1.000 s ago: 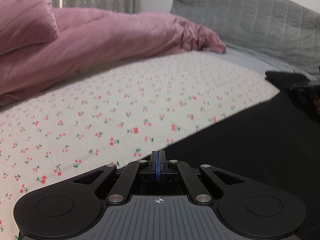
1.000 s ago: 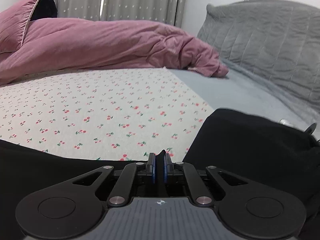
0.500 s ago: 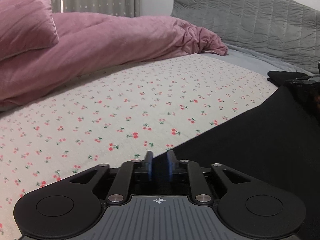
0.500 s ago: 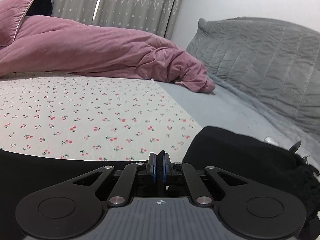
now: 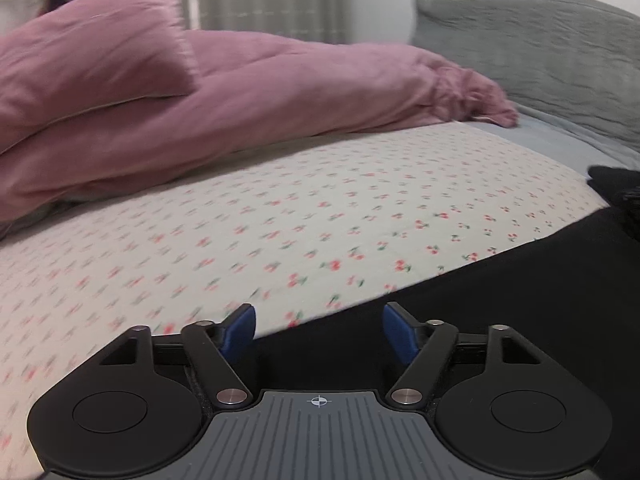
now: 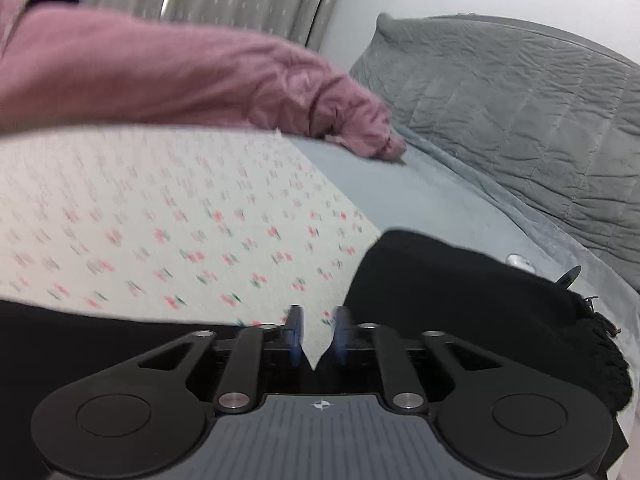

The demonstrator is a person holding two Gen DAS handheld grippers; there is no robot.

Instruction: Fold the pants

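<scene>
The black pants (image 5: 500, 292) lie on the cherry-print sheet (image 5: 280, 224), filling the lower right of the left wrist view. My left gripper (image 5: 319, 334) is open wide, its blue pads apart over the pants' edge, holding nothing. In the right wrist view the pants (image 6: 460, 300) show as a dark mass at lower right and a dark strip at lower left. My right gripper (image 6: 318, 334) is partly open, with a gap between the pads and a fold of black cloth low between them.
A pink duvet (image 5: 240, 92) and pink pillow (image 5: 92, 48) lie at the back of the bed. A grey quilted headboard (image 6: 520, 120) stands at the right, above a pale grey sheet (image 6: 420, 200). A small white object (image 6: 520, 261) lies beyond the pants.
Both grippers have opened: the left went from shut on the pants edge to wide open, the right from shut on cloth to partly open. Both views shifted and blurred.
</scene>
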